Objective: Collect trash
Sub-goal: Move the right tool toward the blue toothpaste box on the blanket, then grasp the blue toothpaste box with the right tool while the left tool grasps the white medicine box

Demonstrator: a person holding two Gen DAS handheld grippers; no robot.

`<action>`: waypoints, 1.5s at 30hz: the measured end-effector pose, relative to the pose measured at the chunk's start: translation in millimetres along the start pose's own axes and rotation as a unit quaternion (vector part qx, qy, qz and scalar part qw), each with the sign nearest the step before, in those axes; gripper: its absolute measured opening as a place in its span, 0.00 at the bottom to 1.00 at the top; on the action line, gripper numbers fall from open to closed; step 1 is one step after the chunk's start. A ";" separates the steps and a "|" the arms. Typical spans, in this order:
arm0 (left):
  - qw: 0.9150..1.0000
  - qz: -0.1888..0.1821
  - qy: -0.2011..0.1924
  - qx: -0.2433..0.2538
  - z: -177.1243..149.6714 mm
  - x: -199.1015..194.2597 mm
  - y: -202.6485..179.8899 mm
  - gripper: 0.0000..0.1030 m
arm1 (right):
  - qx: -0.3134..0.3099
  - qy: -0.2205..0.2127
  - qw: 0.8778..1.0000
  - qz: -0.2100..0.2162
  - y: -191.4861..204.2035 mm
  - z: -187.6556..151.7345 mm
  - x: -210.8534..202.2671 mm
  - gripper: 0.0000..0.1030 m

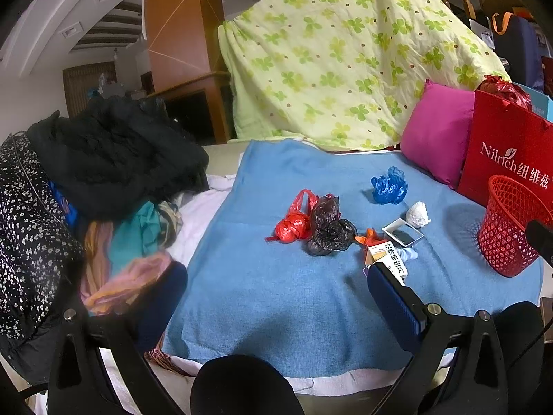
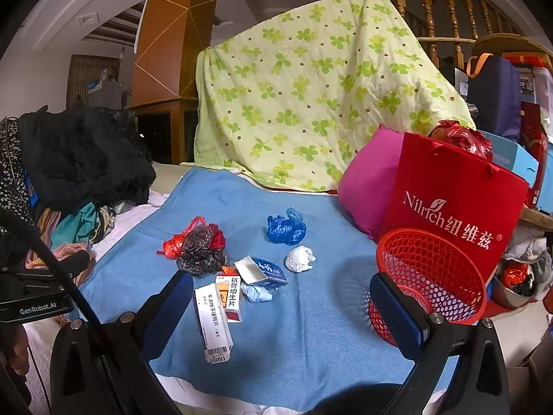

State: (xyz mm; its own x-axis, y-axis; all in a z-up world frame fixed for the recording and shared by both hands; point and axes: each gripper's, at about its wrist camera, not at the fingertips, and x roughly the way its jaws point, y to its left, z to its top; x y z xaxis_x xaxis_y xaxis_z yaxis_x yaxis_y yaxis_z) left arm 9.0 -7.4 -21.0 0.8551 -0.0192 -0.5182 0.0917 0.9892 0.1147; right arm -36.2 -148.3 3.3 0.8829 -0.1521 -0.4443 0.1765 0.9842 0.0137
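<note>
Trash lies scattered on a blue blanket [image 1: 276,294]. Left wrist view: a red plastic bag [image 1: 293,223] touches a dark plastic bag [image 1: 328,230]; a blue plastic bag [image 1: 389,186] and a white paper wad [image 1: 417,215] lie apart, farther right. A small open box [image 1: 402,235] sits beside an orange-and-white medicine box [image 1: 387,257], whose near end is hidden behind the right finger. A red mesh basket [image 1: 511,228] stands at the blanket's right edge, before a red paper bag [image 1: 508,152] reading "Nilrich" with Chinese characters. A pink cushion [image 1: 435,131], a clover-print quilt [image 1: 345,62] and a clothes pile [image 1: 114,166] surround the blanket. The left gripper [image 1: 276,294] is spread wide, holding nothing, above bare blanket.

Right wrist view: a long white medicine box [image 2: 212,325] lies just beside the orange-and-white one [image 2: 231,297], both printed in Chinese. The small open box [image 2: 264,271], blue-sided, lies near a pale blue wad [image 2: 257,292] and the paper wad [image 2: 300,258]. The red bag [image 2: 172,243], dark bag [image 2: 200,252] and blue bag [image 2: 286,226] lie beyond. The basket [image 2: 432,269] stands partly behind the right finger, touching the red paper bag [image 2: 452,207]. At left, a device marked "GenRobot.AI" [image 2: 34,297]. The right gripper [image 2: 281,306] is spread wide, empty.
</note>
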 end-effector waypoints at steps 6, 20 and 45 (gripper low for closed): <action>1.000 -0.003 -0.010 -0.001 -2.0 1.4 -0.4 1.00 | -0.005 -0.003 1.000 -0.002 1.1 -0.9 1.0 1.00; 1.000 -0.020 0.002 -0.024 -3.3 14.8 1.0 1.00 | -0.028 0.027 0.999 -0.001 1.4 6.6 21.4 1.00; 0.988 -0.117 0.090 -0.033 -35.9 75.2 -6.5 1.00 | 0.186 0.339 0.921 0.052 -47.9 16.8 294.9 1.00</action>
State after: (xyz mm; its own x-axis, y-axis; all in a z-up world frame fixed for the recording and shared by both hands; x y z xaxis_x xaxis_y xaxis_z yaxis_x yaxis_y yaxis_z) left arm 54.4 -10.1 -91.2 0.7095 -0.2284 -0.6667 0.2373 0.9682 -0.0792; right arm 223.0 -241.8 -113.3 0.4508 0.1567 -0.8788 0.3539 0.8724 0.3372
